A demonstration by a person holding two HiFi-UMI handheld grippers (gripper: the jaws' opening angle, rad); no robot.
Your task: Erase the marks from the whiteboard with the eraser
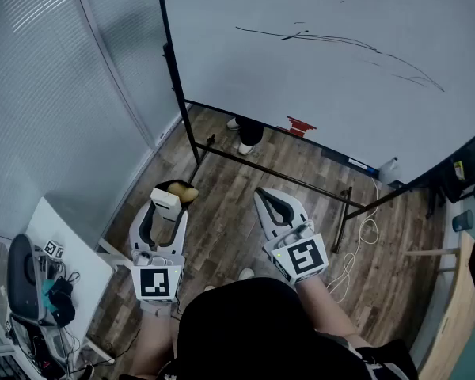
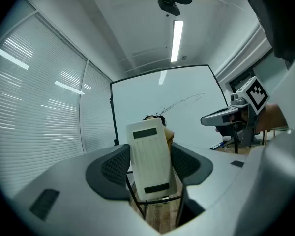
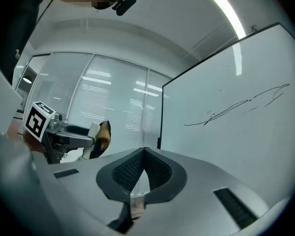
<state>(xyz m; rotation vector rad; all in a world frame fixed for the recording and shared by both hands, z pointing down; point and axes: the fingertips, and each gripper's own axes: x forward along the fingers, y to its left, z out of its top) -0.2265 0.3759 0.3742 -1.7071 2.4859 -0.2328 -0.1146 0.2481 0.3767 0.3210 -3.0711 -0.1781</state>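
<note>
The whiteboard (image 1: 324,70) stands ahead on a black frame, with thin black marks (image 1: 340,44) running across its upper part. My left gripper (image 1: 165,204) is shut on the eraser (image 1: 168,198), a white plastic block with a yellowish felt side. It hangs low over the wood floor, well short of the board. In the left gripper view the eraser (image 2: 147,154) stands upright between the jaws, with the marks (image 2: 183,101) far behind. My right gripper (image 1: 266,198) is shut and holds nothing. In the right gripper view its pads (image 3: 132,168) meet, and the marks (image 3: 236,107) show on the right.
The board's black stand bar (image 1: 285,179) crosses the floor in front of me. A person's feet (image 1: 245,137) show behind the board. A small bottle (image 1: 388,169) and a white cable (image 1: 356,244) lie at the right. A white table (image 1: 63,244) with gear stands at the left, by the blinds (image 1: 55,109).
</note>
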